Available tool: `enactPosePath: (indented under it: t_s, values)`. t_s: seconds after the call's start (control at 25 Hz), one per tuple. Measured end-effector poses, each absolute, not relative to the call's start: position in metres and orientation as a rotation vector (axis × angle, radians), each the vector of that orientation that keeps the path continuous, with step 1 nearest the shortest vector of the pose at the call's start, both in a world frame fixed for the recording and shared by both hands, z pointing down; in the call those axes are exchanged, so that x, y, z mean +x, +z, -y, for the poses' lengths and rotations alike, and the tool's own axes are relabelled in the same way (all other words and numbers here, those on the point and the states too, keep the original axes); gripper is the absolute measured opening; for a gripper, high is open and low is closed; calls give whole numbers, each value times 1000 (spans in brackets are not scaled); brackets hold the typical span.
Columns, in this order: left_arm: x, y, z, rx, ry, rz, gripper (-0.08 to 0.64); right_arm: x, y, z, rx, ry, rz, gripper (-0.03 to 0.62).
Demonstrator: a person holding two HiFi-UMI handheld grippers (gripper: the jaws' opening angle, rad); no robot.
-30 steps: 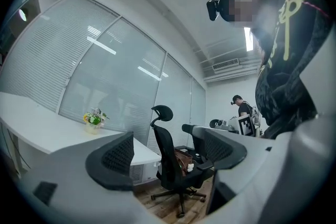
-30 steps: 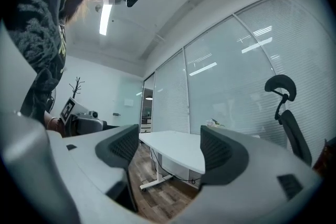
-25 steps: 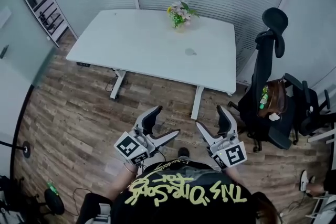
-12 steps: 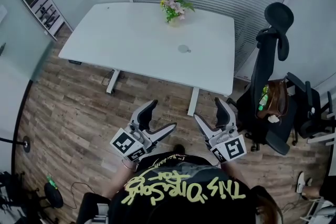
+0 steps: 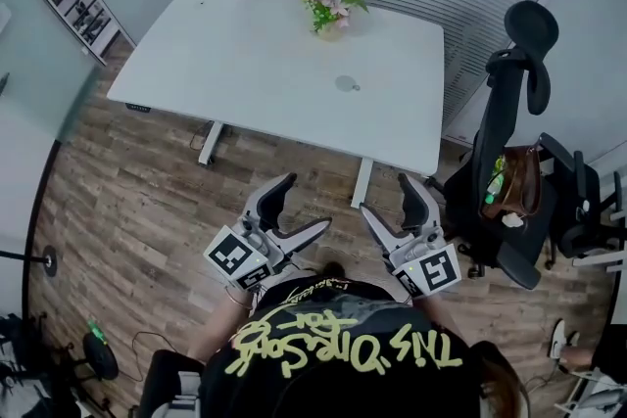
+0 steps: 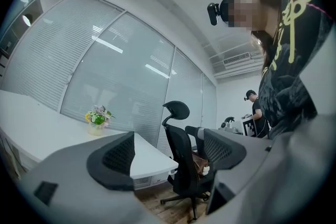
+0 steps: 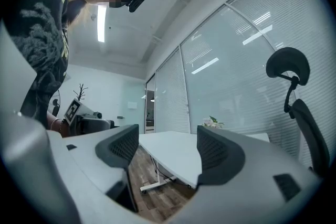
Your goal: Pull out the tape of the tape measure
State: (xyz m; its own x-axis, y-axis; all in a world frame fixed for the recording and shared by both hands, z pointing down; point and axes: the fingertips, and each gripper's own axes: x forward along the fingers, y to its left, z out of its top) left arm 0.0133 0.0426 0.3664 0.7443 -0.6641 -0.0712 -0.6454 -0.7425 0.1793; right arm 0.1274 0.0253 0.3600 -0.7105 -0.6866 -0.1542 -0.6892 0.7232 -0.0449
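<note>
Head view first: both grippers are held low in front of the person's black shirt with yellow lettering (image 5: 343,357). They're out over the brown wood-plank floor (image 5: 127,201), just short of the near edge of the white rectangular desk (image 5: 245,64).

The left gripper (image 5: 302,207) is spread wide. In the left gripper view there's nothing between its black meshed pads (image 6: 113,157), just the room showing through the gap. Same deal with the right gripper (image 5: 390,198): jaws wide apart and empty, with only desk and floor visible between them in the right gripper view.

On the desk there's a small pot of pink and yellow flowers (image 5: 331,5) near the far edge. A bit closer to the person sits a small round grey object (image 5: 345,83). That's probably the tape measure, but it's too tiny here to say for sure. It lies on the right half of the desktop, near the flowers and well apart from both grippers.

Off to the right stands a black high-back office chair (image 5: 505,142) with a brown bag (image 5: 516,181) on its seat. The left gripper view also catches a second person (image 6: 258,113) standing way in the background.
</note>
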Motion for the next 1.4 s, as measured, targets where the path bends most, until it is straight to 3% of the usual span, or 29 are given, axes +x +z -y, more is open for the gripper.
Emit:
enactPosePath:
  t_s: [0.76,1.4]
  values:
    - [8,386,-31,2728,-166,1118,385,124,385,-8,-1053,-43,-2834,350]
    - [-8,378,80,2781,-229,1008,385,96,384,84,-1113,12,-2851,350]
